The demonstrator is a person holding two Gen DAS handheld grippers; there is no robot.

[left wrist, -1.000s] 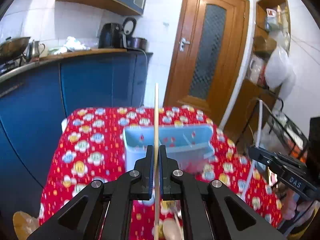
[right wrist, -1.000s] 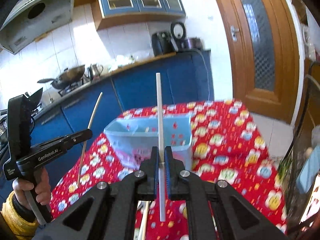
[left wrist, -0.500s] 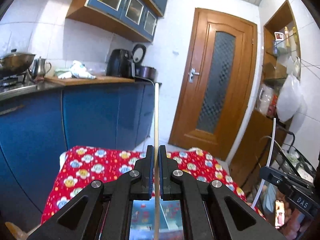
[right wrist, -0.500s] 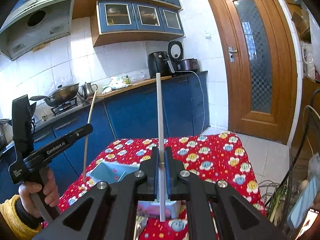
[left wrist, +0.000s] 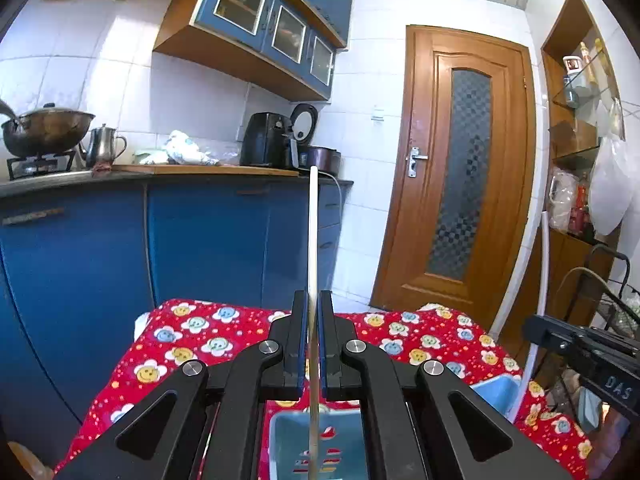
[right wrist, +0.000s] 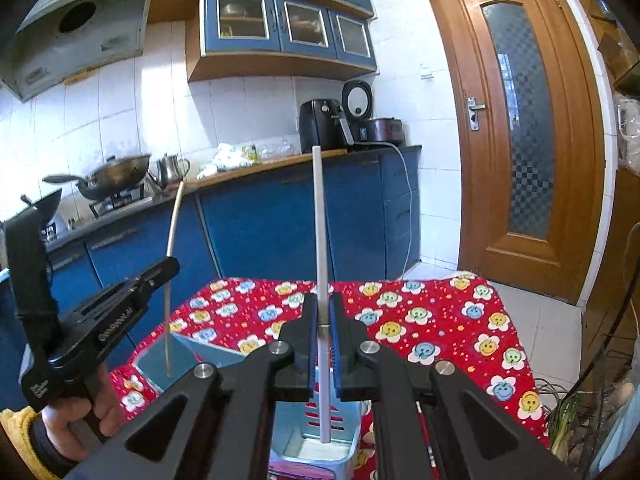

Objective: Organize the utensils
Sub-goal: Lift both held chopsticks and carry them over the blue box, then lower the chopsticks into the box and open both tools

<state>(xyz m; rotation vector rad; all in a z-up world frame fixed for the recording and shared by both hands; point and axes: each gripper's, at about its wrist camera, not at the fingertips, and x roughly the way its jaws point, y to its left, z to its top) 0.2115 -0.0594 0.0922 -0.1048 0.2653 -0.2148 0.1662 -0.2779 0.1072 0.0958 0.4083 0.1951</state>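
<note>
**Two chopsticks held upright over a blue utensil basket**

The left gripper (left wrist: 313,344) is clamped on a pale wooden chopstick (left wrist: 313,240), its jaws pressed against the thin stick, which stands upright with its lower tip hanging inside the light-blue slotted utensil basket (left wrist: 280,432) just below. The right gripper (right wrist: 324,348) grips a thicker white chopstick (right wrist: 320,220) in the same way — vertical, its lower end dipping into a compartment of the same basket (right wrist: 348,452). The basket stands on a table covered by a red cloth printed with smiling flowers (right wrist: 440,328). In the right wrist view the left gripper (right wrist: 158,276) shows from the side, held in a hand (right wrist: 76,420) with a yellow cuff, its wooden chopstick (right wrist: 172,248) reaching down into the basket's left compartment. Behind the table run blue kitchen cabinets (left wrist: 200,240), a counter with a black air fryer (right wrist: 320,124) and a wok (right wrist: 112,176) — and a wooden door (left wrist: 468,168)
</note>
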